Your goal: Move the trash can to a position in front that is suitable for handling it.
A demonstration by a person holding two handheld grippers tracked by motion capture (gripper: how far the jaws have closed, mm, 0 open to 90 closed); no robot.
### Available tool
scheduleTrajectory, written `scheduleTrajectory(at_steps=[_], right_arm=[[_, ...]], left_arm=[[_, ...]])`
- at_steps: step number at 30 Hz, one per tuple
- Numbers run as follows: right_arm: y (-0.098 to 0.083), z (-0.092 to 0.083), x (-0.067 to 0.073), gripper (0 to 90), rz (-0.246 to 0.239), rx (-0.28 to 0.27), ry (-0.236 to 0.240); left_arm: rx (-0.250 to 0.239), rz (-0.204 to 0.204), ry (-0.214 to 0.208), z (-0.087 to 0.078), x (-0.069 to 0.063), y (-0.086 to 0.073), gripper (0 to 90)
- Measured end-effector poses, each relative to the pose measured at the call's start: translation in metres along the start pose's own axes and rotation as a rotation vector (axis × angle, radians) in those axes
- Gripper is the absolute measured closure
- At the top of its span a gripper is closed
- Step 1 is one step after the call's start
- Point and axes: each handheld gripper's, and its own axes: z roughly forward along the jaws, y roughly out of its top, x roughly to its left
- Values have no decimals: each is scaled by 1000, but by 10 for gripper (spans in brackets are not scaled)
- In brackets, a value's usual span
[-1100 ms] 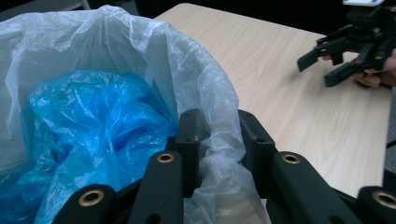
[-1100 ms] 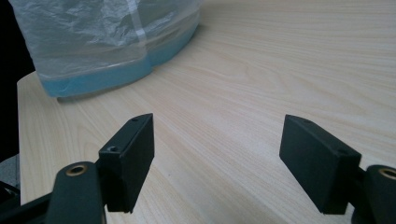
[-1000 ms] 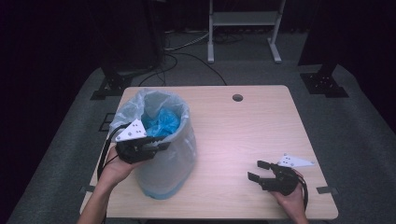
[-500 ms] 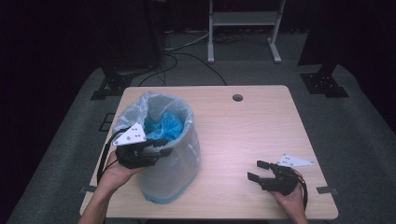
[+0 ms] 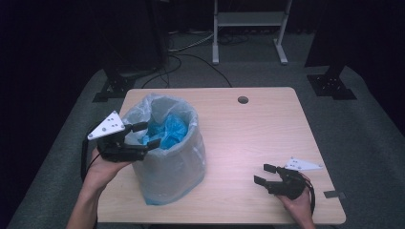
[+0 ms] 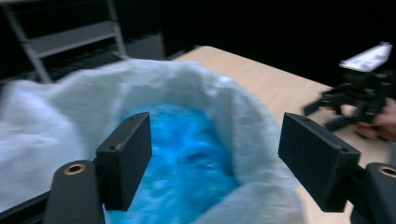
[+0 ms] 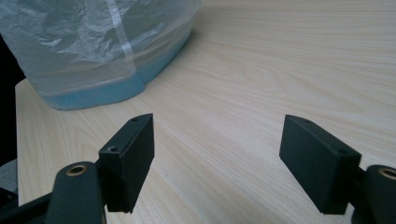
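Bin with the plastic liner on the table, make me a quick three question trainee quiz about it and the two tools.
1. True or false: the left tool is shut on the liner.
2. What colour shows inside the bin? A red, B blue, C green.
3. Which tool hangs low over bare table, apart from the bin?

Key: 1 false, its jaws are open at the rim. 2 B. 3 the right tool.

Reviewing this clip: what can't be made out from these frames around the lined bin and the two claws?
- Bin under its plastic liner: the liner veils its walls in the high view and right gripper view; just a blue band shows at the base.
- Blue contents: motion-blurred in the left gripper view, too small from above; material unclear.
- Left claw: contact with the liner rim undecidable.
- Right claw: hovering or resting on the table, unclear.
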Motion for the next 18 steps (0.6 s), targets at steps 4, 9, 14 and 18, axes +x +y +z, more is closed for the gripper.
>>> scheduleTrajectory(at_steps=[4,9,14,18], right_arm=[[-1,0,-1,252,4,-2,-4],[-1,-1,-4,252,12,-2,-16],[0,-1,-6,252,21,-6,-17],[5,-1,-11,252,38,-19,-5]], left_arm=[[-11,-35,68,-5,19,0,200],[4,-84,135,-3,43,-6,170],[3,-116,174,-2,55,-15,169],[20,-138,201,-1,64,-23,170]])
